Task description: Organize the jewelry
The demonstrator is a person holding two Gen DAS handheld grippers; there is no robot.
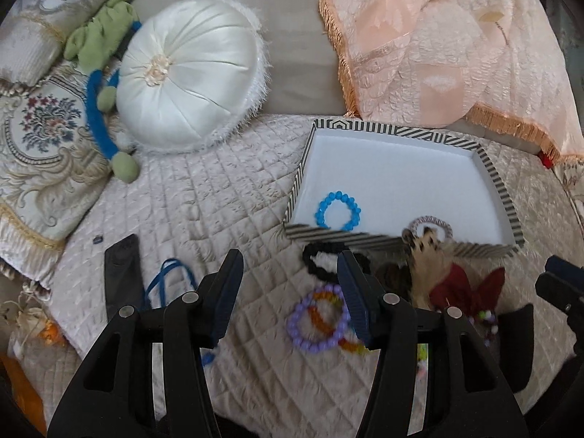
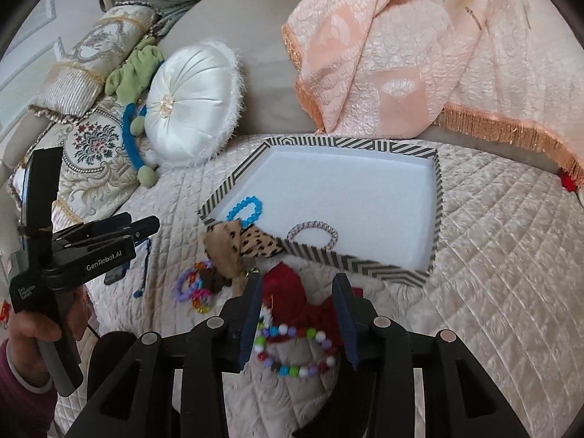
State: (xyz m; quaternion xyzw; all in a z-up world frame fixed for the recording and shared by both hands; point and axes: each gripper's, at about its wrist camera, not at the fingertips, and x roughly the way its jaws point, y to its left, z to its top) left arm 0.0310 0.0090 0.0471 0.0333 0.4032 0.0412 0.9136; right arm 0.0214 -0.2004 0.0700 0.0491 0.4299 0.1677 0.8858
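Both the left gripper [image 1: 290, 292] and the right gripper [image 2: 297, 319] hold their fingers spread and empty over the quilted bed [image 1: 219, 200], so the next move looks like picking the purple bead bracelet [image 1: 317, 323] for the striped white tray [image 1: 489, 171].

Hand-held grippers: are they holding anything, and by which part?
Nothing is held. The left hand-held gripper is open over the quilt; the right hand-held gripper is open above the bead bracelet, not pinching it.
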